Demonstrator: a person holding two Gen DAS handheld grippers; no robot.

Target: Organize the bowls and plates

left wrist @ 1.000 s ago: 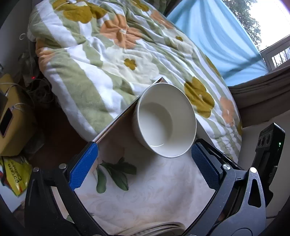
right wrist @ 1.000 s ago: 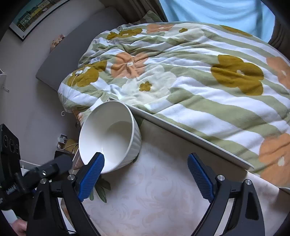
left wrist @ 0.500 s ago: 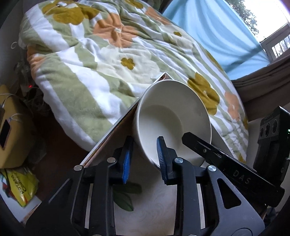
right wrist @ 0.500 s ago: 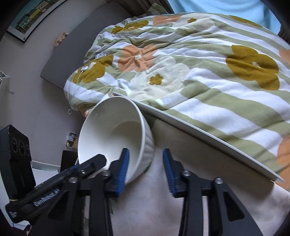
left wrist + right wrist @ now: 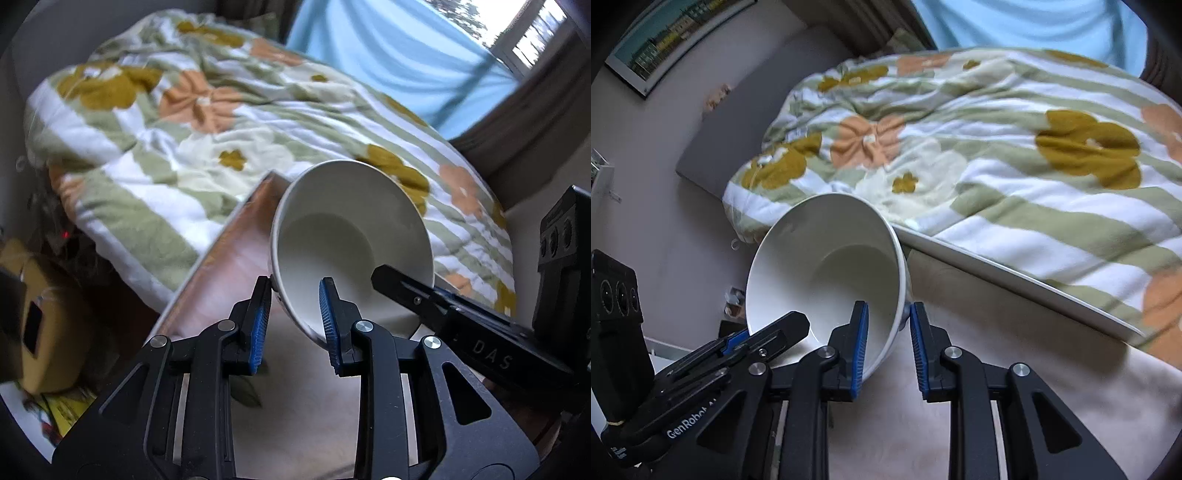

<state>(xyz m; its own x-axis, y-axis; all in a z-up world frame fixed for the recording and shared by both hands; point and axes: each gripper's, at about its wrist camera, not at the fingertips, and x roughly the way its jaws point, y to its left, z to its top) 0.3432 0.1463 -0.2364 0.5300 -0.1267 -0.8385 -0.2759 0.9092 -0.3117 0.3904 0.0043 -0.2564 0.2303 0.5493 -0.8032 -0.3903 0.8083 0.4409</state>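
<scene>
A white ribbed bowl [image 5: 347, 236] is tilted up off the table, mouth toward the cameras. My left gripper [image 5: 295, 317] is shut on its near-left rim, one blue pad inside and one outside. My right gripper [image 5: 886, 343] is shut on the bowl [image 5: 827, 273] at the opposite rim, also one pad inside and one outside. Each gripper shows in the other's view, the right gripper [image 5: 454, 314] at the right and the left gripper [image 5: 738, 354] at the lower left. Both hold the bowl above the table's far left corner.
The table has a pale cloth with a leaf print [image 5: 295, 398] and a wooden edge [image 5: 229, 258]. A bed with a flowered quilt [image 5: 997, 147] lies right behind it. A yellow box [image 5: 40, 317] sits on the floor at the left.
Both grippers went from wide open to shut on the bowl's rim. The bowl has tipped up and lifted off the table.
</scene>
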